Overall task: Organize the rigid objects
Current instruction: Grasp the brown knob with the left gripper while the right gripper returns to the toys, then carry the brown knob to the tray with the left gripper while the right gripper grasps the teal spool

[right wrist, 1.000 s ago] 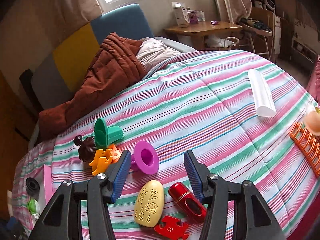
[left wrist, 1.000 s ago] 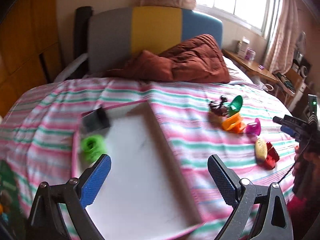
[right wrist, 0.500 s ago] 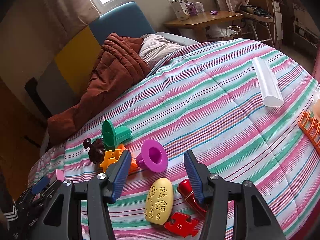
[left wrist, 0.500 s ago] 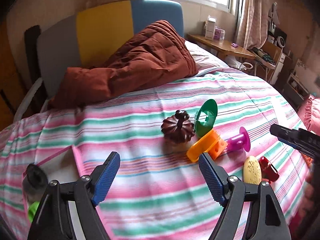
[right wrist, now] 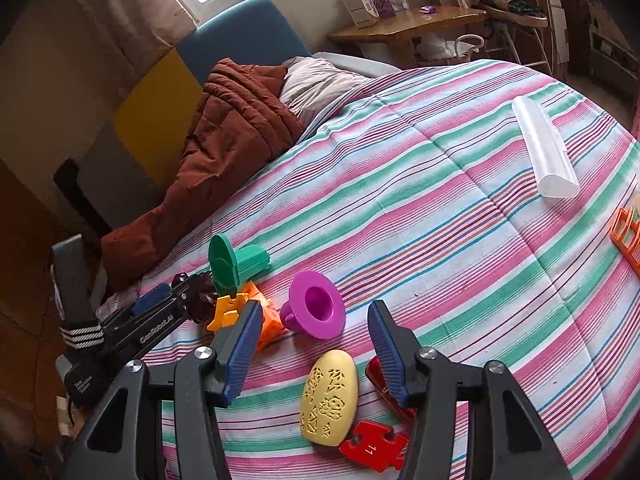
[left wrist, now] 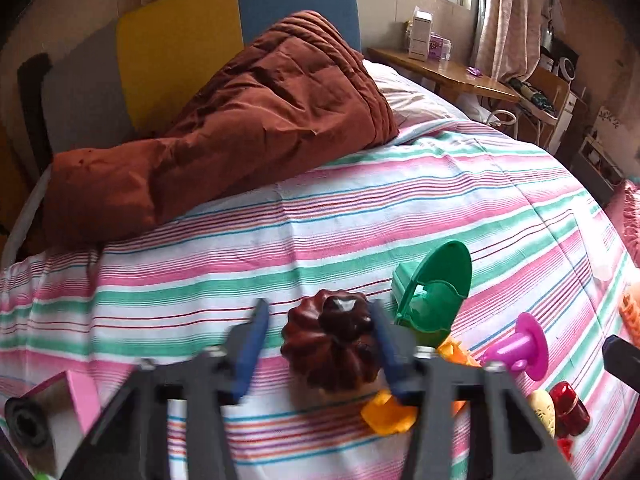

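The left gripper [left wrist: 318, 340] has swung away from the pink-rimmed white tray [left wrist: 82, 398], now only a corner at eight o'clock in its view, and come down over the dark brown ribbed pumpkin-shaped toy [left wrist: 332, 350]. Its blue-padded jaws, spread wide a second ago, have drawn in to pinch that toy, one pad against each side. The pumpkin appears ready to lift, probably toward the tray.

The right gripper [right wrist: 314, 354] hangs with jaws half spread and nothing between them, above a yellow embossed oval piece [right wrist: 330, 398] and a red glossy capsule [right wrist: 380, 380]. A red jigsaw piece [right wrist: 374, 446] lies at six o'clock. A magenta plastic funnel [right wrist: 314, 312], an orange plastic block [right wrist: 244, 314] and a green plastic scoop [right wrist: 236, 266] cluster toward ten o'clock, just beside the pumpkin.

Everything rests on a bed covered in a pink, green and white striped sheet [right wrist: 440, 220]. A rust-brown quilt [left wrist: 240, 128] is heaped at twelve o'clock against a headboard; a wooden table [right wrist: 404, 26] stands by the window.
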Demonstrator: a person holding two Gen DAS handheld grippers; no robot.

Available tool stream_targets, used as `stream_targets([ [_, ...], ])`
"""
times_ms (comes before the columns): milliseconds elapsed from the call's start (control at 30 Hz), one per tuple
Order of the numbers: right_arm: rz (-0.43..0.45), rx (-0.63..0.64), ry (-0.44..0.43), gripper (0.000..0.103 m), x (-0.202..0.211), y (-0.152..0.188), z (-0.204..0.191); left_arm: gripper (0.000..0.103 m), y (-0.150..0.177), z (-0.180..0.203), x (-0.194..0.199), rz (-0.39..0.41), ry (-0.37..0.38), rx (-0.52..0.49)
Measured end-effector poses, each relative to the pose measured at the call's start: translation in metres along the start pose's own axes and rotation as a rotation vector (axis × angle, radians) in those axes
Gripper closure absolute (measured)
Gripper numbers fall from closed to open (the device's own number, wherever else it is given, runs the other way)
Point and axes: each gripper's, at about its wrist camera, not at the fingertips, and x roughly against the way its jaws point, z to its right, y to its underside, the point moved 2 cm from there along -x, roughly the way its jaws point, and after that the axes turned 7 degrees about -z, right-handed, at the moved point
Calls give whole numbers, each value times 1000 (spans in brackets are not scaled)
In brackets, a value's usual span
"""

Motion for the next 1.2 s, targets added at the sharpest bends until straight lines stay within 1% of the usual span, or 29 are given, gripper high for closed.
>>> stream_targets([
  [33, 0, 2, 2, 48, 0, 0, 0, 78, 0, 0, 0, 14, 23, -2],
  [67, -1, 4, 2, 48, -1, 0, 0, 78, 1, 1, 2, 21, 14, -4],
  [233, -9, 19, 3, 48, -3, 0, -1, 79, 20, -8, 16, 29, 53, 44],
  [333, -14, 36, 15, 48, -4, 1, -3, 79, 41, -17, 34, 28, 46, 80],
  [467, -21, 66, 23, 48, -6, 3, -9, 79, 71, -26, 58, 39, 38, 94],
  [633, -28, 108, 31, 48, -8, 7, -16, 79, 106, -33, 93, 57, 64, 118],
  [767, -34, 139, 25, 48, -9, 11, -22, 79, 128, -35, 122, 79, 86, 123],
  [867, -41, 201, 12, 48, -9, 16, -34, 79, 141, -39, 140, 94, 102, 134],
  [933, -47, 249, -15, 48, -9, 20, -46, 79, 151, -43, 151, 102, 103, 134],
  [967, -54, 281, -26, 48, -10, 21, -54, 79, 155, -45, 154, 105, 105, 139],
  [1100, -68, 440, -22, 48, -24, 16, -89, 79, 170, -57, 166, 112, 103, 159],
  [1133, -74, 472, -13, 46, -31, 13, -95, 79, 174, -61, 168, 111, 103, 170],
  [1167, -87, 507, 0, 40, -40, 9, -103, 79, 179, -66, 170, 108, 108, 184],
  [1200, -106, 537, 4, 39, -50, 4, -109, 79, 183, -70, 172, 106, 111, 196],
])
